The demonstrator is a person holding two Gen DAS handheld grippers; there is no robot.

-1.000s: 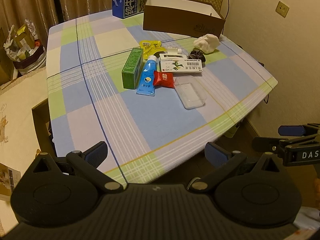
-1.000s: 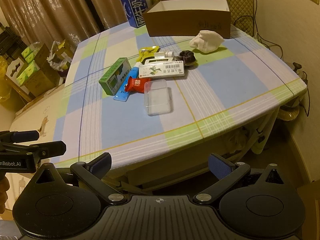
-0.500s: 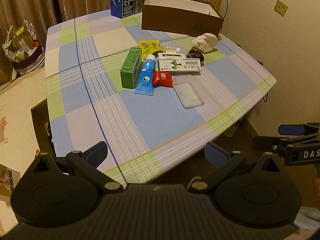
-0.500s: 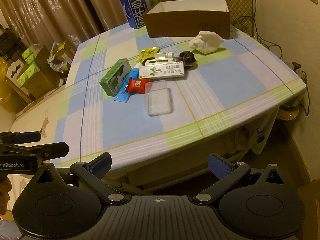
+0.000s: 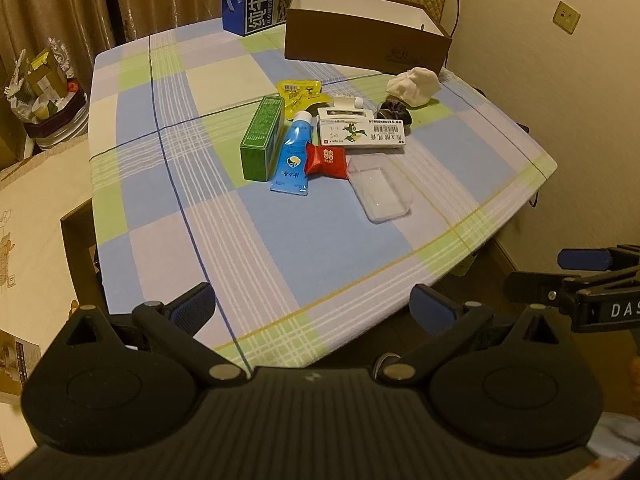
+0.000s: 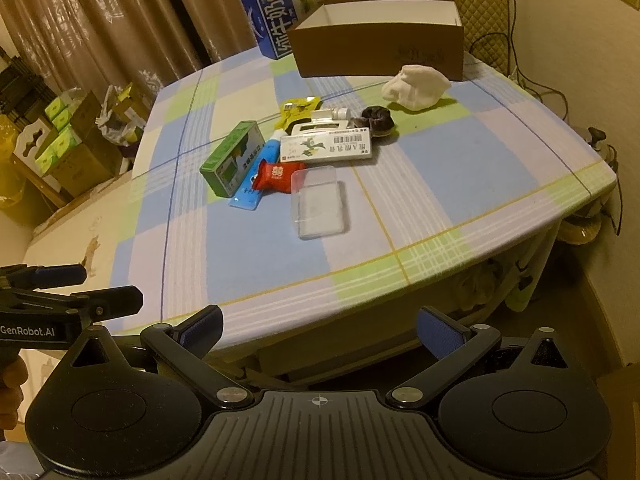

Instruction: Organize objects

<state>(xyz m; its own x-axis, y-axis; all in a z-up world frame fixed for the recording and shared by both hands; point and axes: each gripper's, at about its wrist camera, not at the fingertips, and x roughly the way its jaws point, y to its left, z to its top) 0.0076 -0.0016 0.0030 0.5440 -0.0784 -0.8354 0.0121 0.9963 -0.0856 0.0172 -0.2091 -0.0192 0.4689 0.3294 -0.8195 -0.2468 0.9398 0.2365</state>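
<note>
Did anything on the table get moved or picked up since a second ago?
No. The left gripper and right gripper stay open and empty near the table's front edge; only the views drift slightly. The green box, blue tube, red packet and clear case lie unmoved.

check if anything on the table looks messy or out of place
Yes: the small items sit jumbled mid-table. The red packet overlaps the blue tube, the white carton lies skewed, and the brown box looks empty from here.
</note>
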